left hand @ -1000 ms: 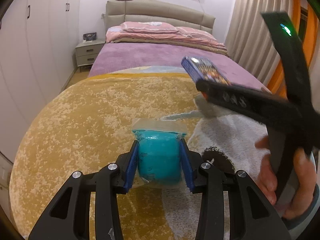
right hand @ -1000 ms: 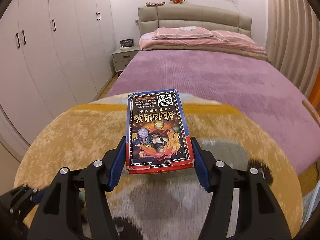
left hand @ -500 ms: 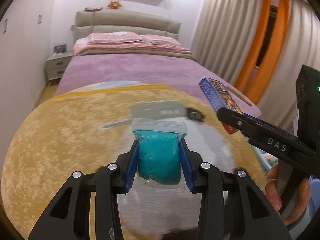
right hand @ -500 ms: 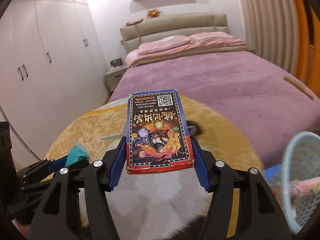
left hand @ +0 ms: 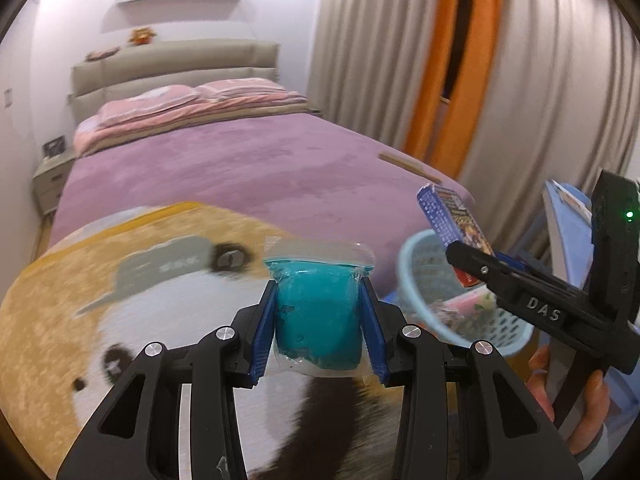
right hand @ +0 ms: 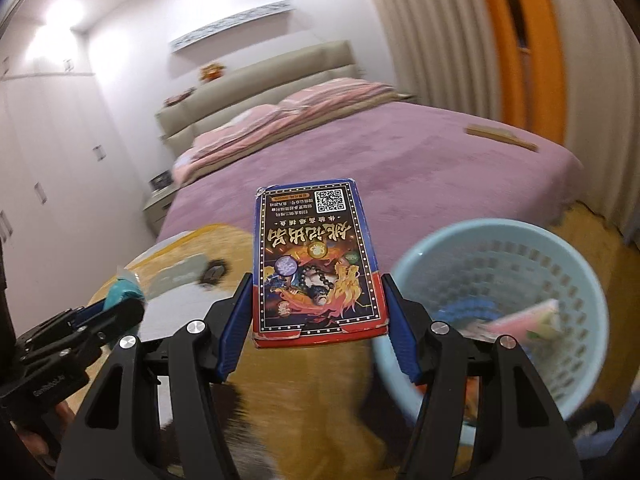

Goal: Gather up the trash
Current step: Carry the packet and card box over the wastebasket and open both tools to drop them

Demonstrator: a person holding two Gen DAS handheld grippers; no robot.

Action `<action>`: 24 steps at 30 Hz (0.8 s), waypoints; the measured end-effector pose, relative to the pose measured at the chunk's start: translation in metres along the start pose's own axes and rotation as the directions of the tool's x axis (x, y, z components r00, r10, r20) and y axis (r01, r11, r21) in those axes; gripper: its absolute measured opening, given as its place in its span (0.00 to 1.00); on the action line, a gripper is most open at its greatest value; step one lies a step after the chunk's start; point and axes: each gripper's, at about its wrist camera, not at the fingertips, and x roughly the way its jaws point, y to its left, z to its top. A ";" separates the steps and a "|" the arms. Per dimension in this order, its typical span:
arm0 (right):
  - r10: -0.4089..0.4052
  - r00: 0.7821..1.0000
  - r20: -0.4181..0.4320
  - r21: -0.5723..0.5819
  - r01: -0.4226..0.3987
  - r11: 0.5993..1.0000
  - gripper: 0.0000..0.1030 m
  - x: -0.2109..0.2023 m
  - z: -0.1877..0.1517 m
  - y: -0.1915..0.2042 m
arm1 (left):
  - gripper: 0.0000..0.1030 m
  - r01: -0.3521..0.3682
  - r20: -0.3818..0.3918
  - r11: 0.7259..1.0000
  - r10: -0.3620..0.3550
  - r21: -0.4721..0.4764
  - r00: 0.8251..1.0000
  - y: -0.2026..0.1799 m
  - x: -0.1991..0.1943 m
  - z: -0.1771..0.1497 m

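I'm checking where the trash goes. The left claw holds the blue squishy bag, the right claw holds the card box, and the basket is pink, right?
Not quite: the basket is light blue, as the right wrist view shows. The rest holds: the left claw grips the blue squishy bag, and the right claw holds the card box.

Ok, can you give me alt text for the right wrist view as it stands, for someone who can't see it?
The right gripper is shut on a flat printed card box, held level beside a light blue mesh basket that has some litter in it. At lower left, the left gripper holds a teal bag above a panda rug, with a purple bed behind.
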 end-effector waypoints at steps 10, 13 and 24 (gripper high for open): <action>-0.159 0.987 -0.024 0.127 0.161 0.979 0.56 -0.010 -0.003 -0.093 | 0.37 0.130 -0.077 0.986 -0.123 0.103 0.989 -0.088 0.056 0.016; -0.181 0.981 -0.065 0.161 0.190 0.969 0.56 -0.004 -0.010 -0.113 | 0.37 0.162 -0.105 0.980 -0.151 0.112 0.983 -0.103 0.069 0.017; -0.185 0.970 -0.158 0.251 0.220 0.943 0.60 0.010 -0.024 -0.159 | 0.37 0.227 -0.192 0.968 -0.203 0.108 0.960 -0.137 0.121 0.022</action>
